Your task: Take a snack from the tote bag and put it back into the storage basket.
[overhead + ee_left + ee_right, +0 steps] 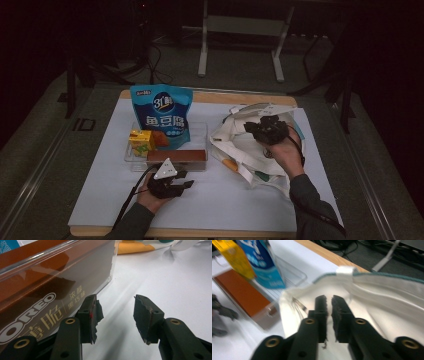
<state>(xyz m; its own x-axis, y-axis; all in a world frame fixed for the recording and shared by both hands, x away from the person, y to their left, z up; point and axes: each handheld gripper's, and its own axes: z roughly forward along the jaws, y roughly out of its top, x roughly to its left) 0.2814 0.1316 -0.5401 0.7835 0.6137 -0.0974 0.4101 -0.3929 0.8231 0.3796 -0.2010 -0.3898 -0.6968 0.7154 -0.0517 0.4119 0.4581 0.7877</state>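
A clear plastic tray [200,131] holds a brown Oreo box [176,156] along its near side, a yellow juice box [141,142] and an upright blue snack bag [162,115]. My left gripper [184,183] lies low on the white sheet just in front of the tray. Its jaws stand open beside the Oreo box [37,290], and my left gripper [116,307] has nothing between them. A white tote bag [240,146] lies at the right. My right gripper [252,126] hovers over the bag's open mouth [382,297]. In its own view my right gripper [329,300] is shut, a thin gap left.
The table carries a white sheet [215,200] with bare room in front and at the left. The bag's teal-trimmed rim [372,276] and a strap loop [345,270] lie ahead of the right jaws. Metal stand legs [202,55] stand on the floor behind the table.
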